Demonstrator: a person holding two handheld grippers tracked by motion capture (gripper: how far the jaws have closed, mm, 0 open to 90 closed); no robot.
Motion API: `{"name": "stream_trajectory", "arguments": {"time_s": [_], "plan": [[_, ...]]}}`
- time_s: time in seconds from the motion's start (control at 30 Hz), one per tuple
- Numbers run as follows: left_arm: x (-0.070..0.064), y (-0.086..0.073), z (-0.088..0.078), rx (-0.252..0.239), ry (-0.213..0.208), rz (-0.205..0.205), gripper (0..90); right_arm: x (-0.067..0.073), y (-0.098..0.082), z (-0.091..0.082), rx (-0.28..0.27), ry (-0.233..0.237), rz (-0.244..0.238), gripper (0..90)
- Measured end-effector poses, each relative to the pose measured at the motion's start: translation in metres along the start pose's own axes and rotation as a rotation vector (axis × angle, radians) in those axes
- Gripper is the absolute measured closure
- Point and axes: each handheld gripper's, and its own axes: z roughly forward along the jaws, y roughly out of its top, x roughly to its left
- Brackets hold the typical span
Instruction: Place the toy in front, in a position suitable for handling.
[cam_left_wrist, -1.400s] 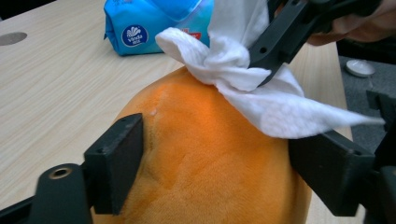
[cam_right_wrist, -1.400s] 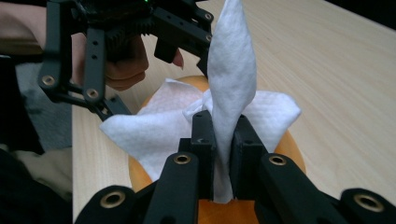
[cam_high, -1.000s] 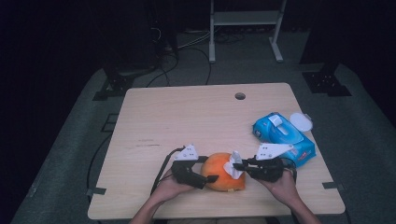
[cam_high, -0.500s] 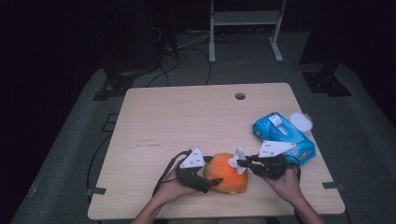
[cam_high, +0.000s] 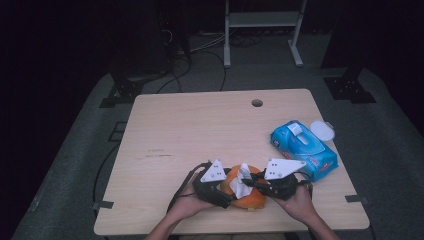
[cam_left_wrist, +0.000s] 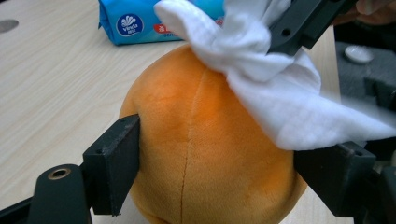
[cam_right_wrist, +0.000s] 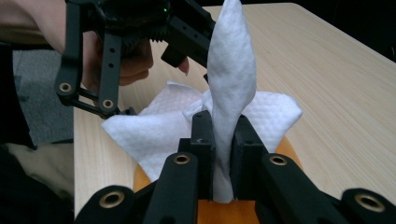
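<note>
An orange plush ball (cam_high: 248, 199) sits near the table's front edge. My left gripper (cam_high: 228, 194) has a black jaw on each side of the ball (cam_left_wrist: 201, 154). Its jaws have just been closing, and both pads press on the plush. A white wipe (cam_high: 243, 179) is draped over the top of the ball. My right gripper (cam_high: 253, 184) is shut on a bunched fold of it. In the right gripper view that fold of the wipe (cam_right_wrist: 231, 70) stands up between the closed jaws of the right gripper (cam_right_wrist: 222, 135). In the left gripper view the wipe (cam_left_wrist: 261, 79) hangs down the ball's right side.
A blue pack of wet wipes (cam_high: 303, 149) lies to the right of the ball, with a round white lid (cam_high: 321, 130) beside it. The wooden table (cam_high: 200, 130) has a cable hole (cam_high: 257, 103) near its far edge. Dark floor, cables and a metal stand lie beyond.
The right gripper has shifted a little left over the ball, carrying the wipe. The left gripper has edged right, closer around the ball.
</note>
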Motion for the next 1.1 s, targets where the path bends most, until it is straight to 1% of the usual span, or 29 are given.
{"name": "stream_trajectory", "arguments": {"time_s": [0.03, 0.1, 0.13, 0.17, 0.2, 0.27, 0.3, 0.33, 0.37, 0.4, 0.43, 0.47, 0.53, 0.57, 0.6, 0.63, 0.67, 0.7, 0.73, 0.77, 0.8, 0.87, 0.9, 0.93, 0.97, 1.0, 1.03, 1.07, 1.1], "plan": [[0.003, -0.003, 0.0, -0.019, -0.004, -0.024, 15.3, -0.003, -0.002, -0.001, -0.007, 0.007, 0.014, 80.9], [0.005, -0.006, 0.002, -0.027, 0.003, -0.05, 5.9, -0.009, -0.007, -0.002, -0.015, 0.017, 0.043, 80.9], [0.005, -0.006, 0.002, -0.027, 0.003, -0.05, 3.5, -0.009, -0.007, -0.002, -0.015, 0.017, 0.043, 80.9], [0.007, -0.007, 0.004, -0.021, -0.008, -0.069, 3.5, -0.011, -0.009, -0.003, -0.017, 0.022, 0.056, 80.9], [0.01, -0.01, 0.006, -0.025, -0.032, -0.1, 3.7, -0.014, -0.013, -0.006, -0.024, 0.032, 0.073, 80.8], [0.012, -0.012, 0.006, -0.034, -0.051, -0.116, 5.2, -0.014, -0.013, -0.007, -0.022, 0.027, 0.072, 80.8], [0.013, -0.012, 0.006, -0.038, -0.057, -0.118, 10.7, -0.015, -0.014, -0.008, -0.015, 0.015, 0.075, 80.8], [0.014, -0.012, 0.004, -0.037, -0.058, -0.123, 10.7, -0.015, -0.014, -0.008, -0.015, 0.015, 0.075, 80.8], [0.013, -0.011, 0.003, -0.041, -0.054, -0.122, 13.4, -0.017, -0.015, -0.009, -0.012, 0.008, 0.08, 80.8], [0.012, -0.009, 0.002, -0.043, -0.044, -0.108, 15.8, -0.017, -0.015, -0.009, -0.014, 0.002, 0.079, 80.8], [0.005, -0.002, 0.003, -0.04, -0.017, -0.066, 18.9, -0.013, -0.011, -0.01, -0.019, -0.02, 0.065, 80.8], [0.005, -0.002, 0.003, -0.04, -0.017, -0.066, 19.4, -0.013, -0.011, -0.01, -0.019, -0.02, 0.065, 80.8], [-0.003, 0.004, 0.004, -0.036, 0.002, -0.005, 19.4, -0.005, -0.003, -0.007, -0.037, -0.006, 0.037, 80.8], [-0.009, 0.006, 0.005, -0.032, 0.013, 0.028, 19.4, -0.002, 0.0, -0.006, -0.038, 0.008, 0.027, 80.8], [-0.011, 0.007, 0.006, -0.025, 0.023, 0.048, 19.4, 0.003, 0.004, -0.003, -0.031, 0.014, 0.007, 80.8], [-0.01, 0.005, 0.005, -0.033, 0.014, 0.045, 19.1, 0.003, 0.005, -0.002, -0.02, 0.013, -0.011, 80.9], [-0.01, 0.005, 0.005, -0.033, 0.014, 0.045, 18.7, 0.003, 0.005, -0.002, -0.02, 0.013, -0.011, 80.9], [-0.005, 0.003, 0.004, -0.064, -0.002, 0.012, 17.2, -0.004, 0.0, -0.006, -0.036, 0.024, 0.029, 81.0], [-0.005, 0.003, 0.004, -0.064, -0.002, 0.012, 14.4, -0.004, 0.0, -0.006, -0.036, 0.024, 0.029, 81.0], [-0.002, 0.001, 0.004, -0.073, 0.006, -0.031, 10.2, -0.011, -0.006, -0.01, -0.049, 0.025, 0.063, 81.0], [-0.002, 0.001, 0.004, -0.073, 0.006, -0.031, 7.9, -0.011, -0.006, -0.01, -0.049, 0.025, 0.063, 81.0], [0.005, -0.002, 0.007, -0.067, -0.033, -0.096, 8.0, -0.015, -0.009, -0.013, -0.06, 0.024, 0.081, 81.1], [0.007, -0.004, 0.008, -0.072, -0.056, -0.115, 10.0, -0.016, -0.009, -0.014, -0.06, 0.027, 0.089, 81.0], [0.007, -0.005, 0.009, -0.077, -0.055, -0.119, 13.4, -0.015, -0.01, -0.015, -0.059, 0.025, 0.092, 81.0], [0.005, -0.003, 0.007, -0.081, -0.041, -0.096, 18.1, -0.015, -0.009, -0.014, -0.053, 0.014, 0.076, 81.0], [0.005, -0.003, 0.007, -0.081, -0.041, -0.096, 20.4, -0.015, -0.009, -0.014, -0.053, 0.014, 0.076, 81.0], [0.003, -0.002, 0.006, -0.084, -0.03, -0.078, 21.5, -0.013, -0.006, -0.014, -0.05, 0.0, 0.074, 81.0], [-0.002, 0.001, 0.006, -0.083, -0.013, -0.045, 21.5, -0.013, -0.006, -0.014, -0.05, 0.0, 0.074, 81.0], [-0.009, 0.003, 0.006, -0.076, 0.007, 0.018, 22.6, -0.008, -0.002, -0.011, -0.04, -0.007, 0.06, 80.9]]}}
